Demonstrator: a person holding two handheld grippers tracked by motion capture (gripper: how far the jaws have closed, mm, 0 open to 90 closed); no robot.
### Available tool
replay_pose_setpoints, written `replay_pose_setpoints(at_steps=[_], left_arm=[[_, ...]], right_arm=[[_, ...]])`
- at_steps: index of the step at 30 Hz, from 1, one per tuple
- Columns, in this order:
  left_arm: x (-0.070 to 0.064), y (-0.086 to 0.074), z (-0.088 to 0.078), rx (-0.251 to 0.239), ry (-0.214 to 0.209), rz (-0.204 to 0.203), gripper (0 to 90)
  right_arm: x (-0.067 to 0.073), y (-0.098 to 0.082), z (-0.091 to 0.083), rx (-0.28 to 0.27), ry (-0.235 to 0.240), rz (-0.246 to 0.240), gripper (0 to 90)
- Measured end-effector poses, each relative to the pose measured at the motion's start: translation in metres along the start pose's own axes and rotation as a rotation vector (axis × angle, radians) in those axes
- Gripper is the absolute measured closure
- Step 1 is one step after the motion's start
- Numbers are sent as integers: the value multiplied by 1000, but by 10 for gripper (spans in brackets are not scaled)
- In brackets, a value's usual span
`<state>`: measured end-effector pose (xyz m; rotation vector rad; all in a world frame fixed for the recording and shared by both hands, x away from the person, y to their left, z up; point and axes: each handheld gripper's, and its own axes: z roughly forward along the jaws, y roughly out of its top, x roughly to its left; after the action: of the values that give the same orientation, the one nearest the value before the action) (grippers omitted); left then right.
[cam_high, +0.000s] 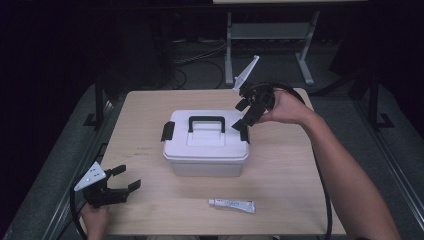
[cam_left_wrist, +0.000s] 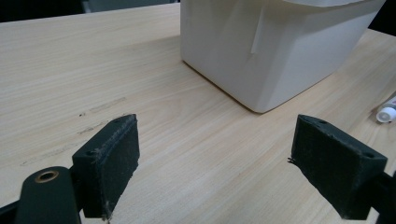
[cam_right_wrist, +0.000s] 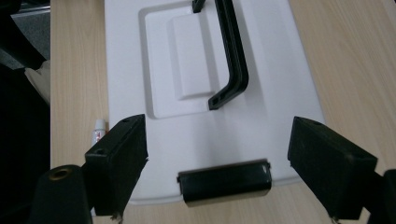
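A white plastic box (cam_high: 206, 145) with a black carry handle (cam_high: 206, 121) and a black latch at each end stands shut in the middle of the table. My right gripper (cam_high: 246, 115) hangs open just above the box's right end. In the right gripper view its jaws straddle the right latch (cam_right_wrist: 225, 182) without touching it, and the lid (cam_right_wrist: 261, 93) and handle (cam_right_wrist: 231, 60) lie beyond. My left gripper (cam_high: 125, 179) rests open near the table's front left corner, apart from the box. In the left gripper view the box's lower corner (cam_left_wrist: 266, 51) stands ahead of the open jaws.
A small white tube (cam_high: 232, 205) lies on the wooden table (cam_high: 295, 175) in front of the box; its cap (cam_left_wrist: 386, 113) shows at the right edge of the left gripper view. Dark floor, cables and a metal table frame (cam_high: 270, 35) lie beyond the far edge.
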<state>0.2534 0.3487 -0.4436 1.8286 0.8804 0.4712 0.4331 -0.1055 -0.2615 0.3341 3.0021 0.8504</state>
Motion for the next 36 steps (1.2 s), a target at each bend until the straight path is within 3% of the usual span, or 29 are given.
replay_pose_setpoints(at_steps=[7,24,36], left_arm=[[-1,0,1,7,0,3,147],[0,0,0,8,-1,5,147],[1,0,-1,2,3,5,147]], right_arm=[[-4,19,13,16,24,-28,213],[-12,41,32,23,70,-55,259],[-17,54,52,41,132,-72,409]])
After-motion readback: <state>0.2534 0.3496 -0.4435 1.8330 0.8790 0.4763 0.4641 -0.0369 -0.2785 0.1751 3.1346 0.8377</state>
